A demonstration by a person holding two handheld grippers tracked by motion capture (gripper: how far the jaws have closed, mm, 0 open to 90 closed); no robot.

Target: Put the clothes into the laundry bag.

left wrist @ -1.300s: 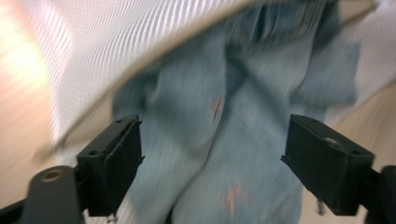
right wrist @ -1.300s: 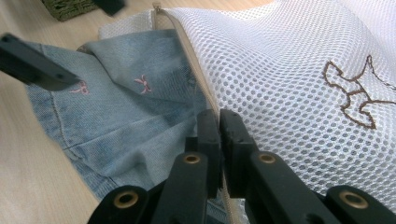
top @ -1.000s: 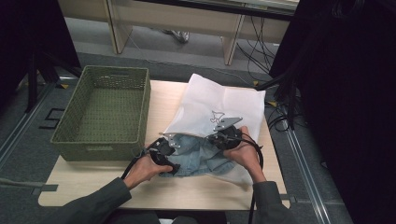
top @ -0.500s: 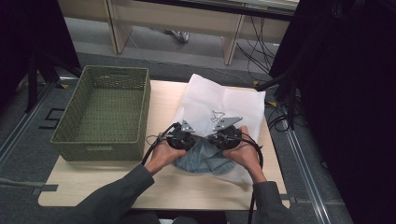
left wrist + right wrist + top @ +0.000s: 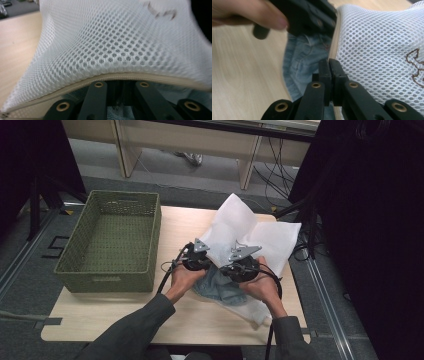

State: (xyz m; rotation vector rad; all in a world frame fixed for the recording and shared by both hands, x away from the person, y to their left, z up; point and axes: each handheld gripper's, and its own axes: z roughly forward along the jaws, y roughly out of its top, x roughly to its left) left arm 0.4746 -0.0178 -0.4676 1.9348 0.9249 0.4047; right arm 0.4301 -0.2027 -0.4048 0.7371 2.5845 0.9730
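Observation:
A white mesh laundry bag (image 5: 260, 237) lies on the right half of the wooden table (image 5: 100, 315). A light blue denim garment (image 5: 220, 287) sticks out of its near opening. My left gripper (image 5: 201, 255) is shut on the bag's beige zipper edge; in the left gripper view the mesh bag (image 5: 120, 45) arches over the left gripper (image 5: 122, 83) and hides the tips. Close beside it, my right gripper (image 5: 242, 262) is shut on the same edge. In the right gripper view the right gripper (image 5: 329, 63) pinches the hem between the mesh bag (image 5: 377, 45) and the denim (image 5: 299, 62).
A green woven basket (image 5: 107, 270) stands on the left part of the table, with nothing in it. Cables hang off the table's far right corner. Desk legs and a floor rail lie beyond the table. The other gripper (image 5: 312, 20) and a person's finger (image 5: 249, 12) sit close ahead in the right gripper view.
My left gripper has moved right and away from me, from the denim's left edge to the bag's opening beside the right gripper. Less denim shows. The right gripper has stayed put.

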